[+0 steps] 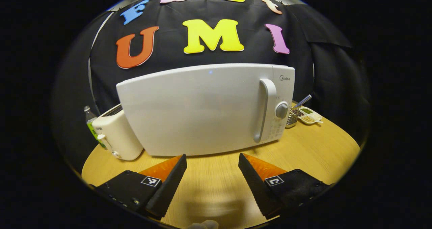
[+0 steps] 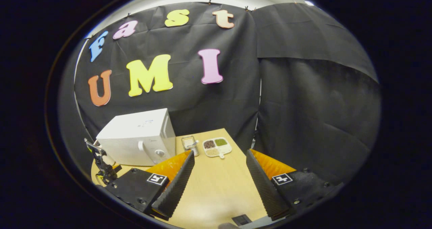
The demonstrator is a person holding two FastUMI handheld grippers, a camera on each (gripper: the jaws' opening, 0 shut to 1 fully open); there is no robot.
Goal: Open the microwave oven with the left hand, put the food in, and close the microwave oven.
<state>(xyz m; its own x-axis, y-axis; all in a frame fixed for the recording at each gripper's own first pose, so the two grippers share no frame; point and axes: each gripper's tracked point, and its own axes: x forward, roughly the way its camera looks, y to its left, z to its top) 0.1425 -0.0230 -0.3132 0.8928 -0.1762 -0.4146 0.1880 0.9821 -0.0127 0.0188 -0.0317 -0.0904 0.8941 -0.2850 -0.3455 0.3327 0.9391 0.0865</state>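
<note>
The white microwave [image 1: 202, 111] stands on the wooden table [image 1: 314, 148] with its door closed, its vertical handle [image 1: 266, 111] and round knob [image 1: 281, 110] on the right side. My left gripper [image 1: 212, 158] is open, a short way in front of the door and touching nothing. In the right gripper view the microwave [image 2: 138, 138] sits far left. To its right are a small metal basket [image 2: 190, 144] and a white divided dish [image 2: 217, 147] of grains. My right gripper [image 2: 220, 154] is open, held above the table and well short of the dish.
A white toaster [image 1: 116, 134] and a plastic bottle [image 1: 89, 119] stand left of the microwave. The dish [image 1: 309, 116] and basket [image 1: 291, 119] lie behind its right corner. The other gripper [image 2: 103, 165] shows at the far left of the right gripper view. A small dark object [image 2: 241, 219] lies at the near table edge.
</note>
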